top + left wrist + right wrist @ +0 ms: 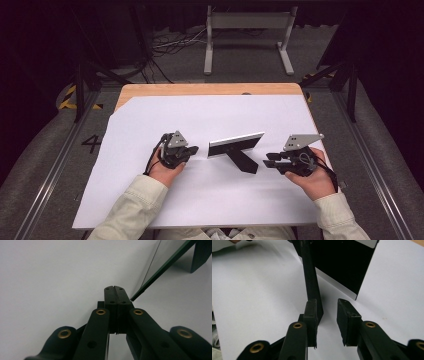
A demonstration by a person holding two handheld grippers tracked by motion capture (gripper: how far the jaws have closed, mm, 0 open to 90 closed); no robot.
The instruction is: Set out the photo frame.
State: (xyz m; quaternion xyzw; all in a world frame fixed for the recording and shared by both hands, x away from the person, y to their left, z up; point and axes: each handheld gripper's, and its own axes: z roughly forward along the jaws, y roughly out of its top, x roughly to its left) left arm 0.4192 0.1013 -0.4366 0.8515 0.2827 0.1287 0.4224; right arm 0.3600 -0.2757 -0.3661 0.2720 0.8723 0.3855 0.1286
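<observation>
A black photo frame (236, 145) with a pale top edge stands on the white sheet (150, 195), propped by its black back leg (242, 161). My left gripper (192, 150) is shut on nothing, its tip just short of the frame's left end. In the left gripper view the shut jaws (115, 288) almost touch the frame's lower corner (162, 267). My right gripper (270, 160) is open, just right of the leg's foot. In the right gripper view its jaws (328, 306) stand apart, the left one against the end of the leg (310, 277), with the frame's back (342, 265) beyond.
The white sheet covers most of a wooden table (200, 89). A grey metal stand (247, 30) and cables lie on the floor beyond the far edge. Rails run along both sides of the table.
</observation>
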